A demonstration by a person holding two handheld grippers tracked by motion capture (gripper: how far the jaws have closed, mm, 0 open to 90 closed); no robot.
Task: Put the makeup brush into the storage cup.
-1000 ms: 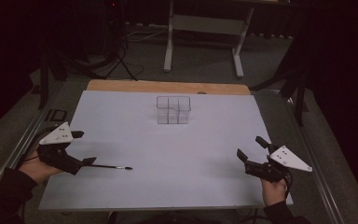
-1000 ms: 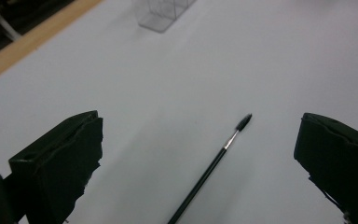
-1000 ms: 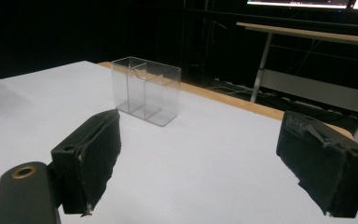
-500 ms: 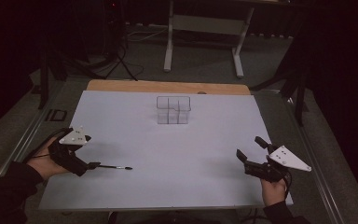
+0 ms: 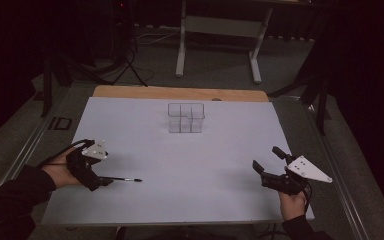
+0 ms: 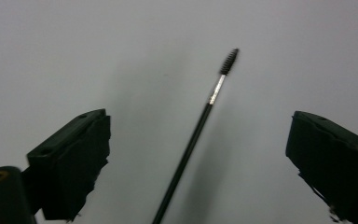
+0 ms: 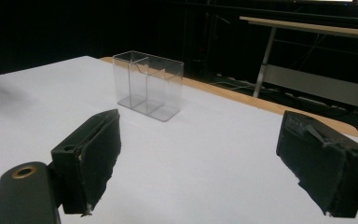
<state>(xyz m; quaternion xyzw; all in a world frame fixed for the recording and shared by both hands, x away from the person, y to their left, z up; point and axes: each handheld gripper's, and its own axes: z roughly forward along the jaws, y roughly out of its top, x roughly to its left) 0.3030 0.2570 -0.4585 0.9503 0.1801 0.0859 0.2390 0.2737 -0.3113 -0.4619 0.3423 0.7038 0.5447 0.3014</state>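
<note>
Two sets of tongs work over a white counter (image 5: 190, 165), and only the left tongs (image 6: 198, 154) are close to anything. They are spread wide with nothing gripped, pitched down over a thin black mascara wand (image 6: 193, 140) that lies flat on the sheet. In the left gripper view the wand's stem runs up through the gap between the two jaws, nearer the left one but touching neither, and its bristled tip points away past them. That straddling pose reads as a line-up for a pinch on the stem, probably near its rear end, which sits low between the jaws. From the high view the wand (image 5: 122, 179) lies just beside the left tongs (image 5: 94, 181), tip toward the counter's middle. The right tongs (image 5: 270, 162) hover well apart at the right edge, also wide open and empty, facing a clear divided holder (image 7: 148, 85) standing upright at the far centre, likely the wand's destination.
</note>
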